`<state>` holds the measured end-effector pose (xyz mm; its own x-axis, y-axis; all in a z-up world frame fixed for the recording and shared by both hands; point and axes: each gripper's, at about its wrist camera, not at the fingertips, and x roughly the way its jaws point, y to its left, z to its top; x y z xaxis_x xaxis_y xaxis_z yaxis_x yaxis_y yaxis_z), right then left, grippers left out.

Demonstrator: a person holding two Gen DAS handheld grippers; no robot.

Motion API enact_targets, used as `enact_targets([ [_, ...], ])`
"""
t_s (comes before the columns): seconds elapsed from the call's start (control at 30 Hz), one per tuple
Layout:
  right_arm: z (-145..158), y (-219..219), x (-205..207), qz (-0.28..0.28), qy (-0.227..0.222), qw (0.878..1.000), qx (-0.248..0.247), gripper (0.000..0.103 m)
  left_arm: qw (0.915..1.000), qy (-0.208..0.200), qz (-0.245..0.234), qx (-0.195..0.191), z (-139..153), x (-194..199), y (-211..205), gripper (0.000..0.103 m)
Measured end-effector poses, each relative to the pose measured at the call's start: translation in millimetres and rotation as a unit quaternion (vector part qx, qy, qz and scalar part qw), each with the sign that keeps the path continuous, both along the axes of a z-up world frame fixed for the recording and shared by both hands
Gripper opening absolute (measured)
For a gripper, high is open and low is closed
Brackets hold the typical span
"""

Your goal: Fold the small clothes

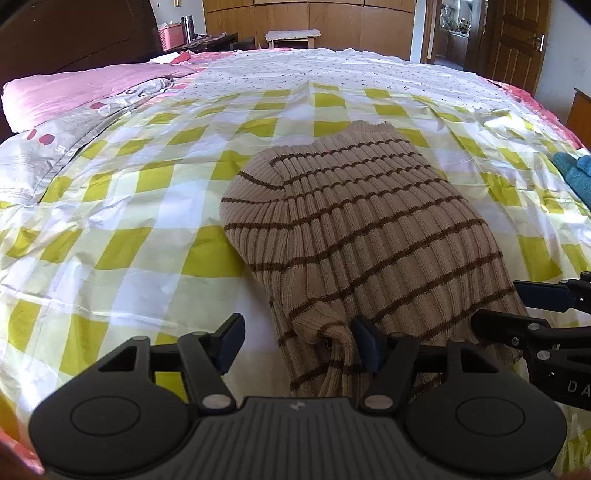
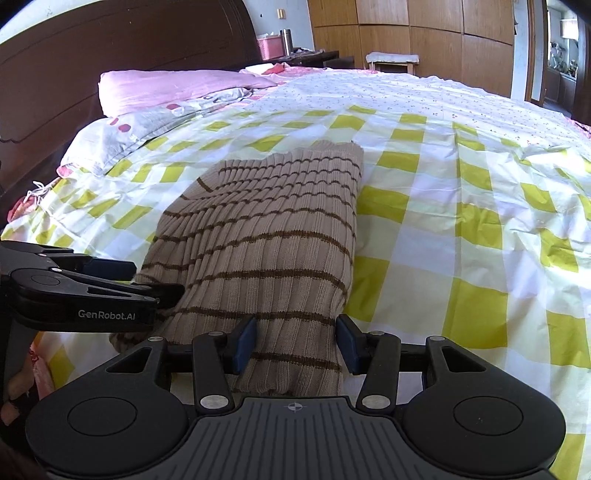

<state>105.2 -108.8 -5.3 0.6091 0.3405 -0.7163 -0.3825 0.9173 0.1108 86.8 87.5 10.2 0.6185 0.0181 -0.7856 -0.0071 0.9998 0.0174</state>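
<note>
**Striped sweater between two grippers on the bed**

Nearest the left wrist camera, the left gripper [image 1: 298,341] stands with its jaws spread wide; bunched knit lies between them, its right pad against the cloth, while its left pad sits clear over the bedcover. So the jaws are open, gripping nothing. The beige ribbed knit sweater with thin brown stripes [image 1: 354,229] lies folded into a long narrow shape on the yellow-and-white checked bedcover [image 1: 122,206], running away from both cameras.

In the right wrist view, the right gripper [image 2: 300,343] has the sweater's near end between its blue pads [image 2: 245,345]; both pads appear to touch the knit, though how firmly they press is hard to judge. The near edge of the sweater is hidden behind each gripper's body.

Only the left view shows the folded teal towel [image 1: 576,171], cut off at the right edge, and the open wooden door [image 1: 517,35]. Only the right view shows the dark wooden headboard [image 2: 122,55] at full width. The pink pillow [image 2: 173,86] and the pink basket [image 2: 271,48] on the far nightstand show in both. Each view catches the other gripper at its side edge, only partly.
</note>
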Motion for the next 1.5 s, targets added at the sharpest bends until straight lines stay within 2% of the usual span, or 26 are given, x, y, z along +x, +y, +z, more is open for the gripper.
enact_targets([
  [0.07,-3.9,1.0,1.1,-0.001,0.010,1.000,-0.007,0.048,1.0000,0.000,0.003,0.006,-1.2,-0.9,-0.8,0.076],
  [0.23,-6.3,-5.5,1.4,-0.017,0.030,0.999,0.014,0.048,0.9998,0.003,0.009,0.017,-1.4,-3.5,-1.8,0.085],
  [0.5,9.6,-5.2,-14.1,-0.012,-0.004,1.000,0.014,0.048,0.9997,0.002,0.009,0.021,1.8,-13.2,-5.1,0.085],
  [0.7,11.1,-7.2,-22.1,-0.016,-0.006,1.000,0.018,0.048,0.9989,0.001,0.001,0.047,3.9,-25.3,-15.4,0.086],
  [1.17,5.4,-8.7,-47.1,-0.022,-0.003,0.999,0.025,0.049,0.9996,0.026,0.000,0.002,-0.1,-59.9,-19.8,0.087],
  [1.4,2.4,-8.4,-59.0,-0.021,-0.003,1.000,0.020,0.049,0.9994,0.034,0.000,0.013,-2.2,-72.8,-25.2,0.088],
  [1.5,1.7,-10.5,-62.0,-0.022,-0.002,1.000,0.020,0.050,0.9995,0.032,0.002,0.004,-0.9,-75.7,-23.9,0.088],
])
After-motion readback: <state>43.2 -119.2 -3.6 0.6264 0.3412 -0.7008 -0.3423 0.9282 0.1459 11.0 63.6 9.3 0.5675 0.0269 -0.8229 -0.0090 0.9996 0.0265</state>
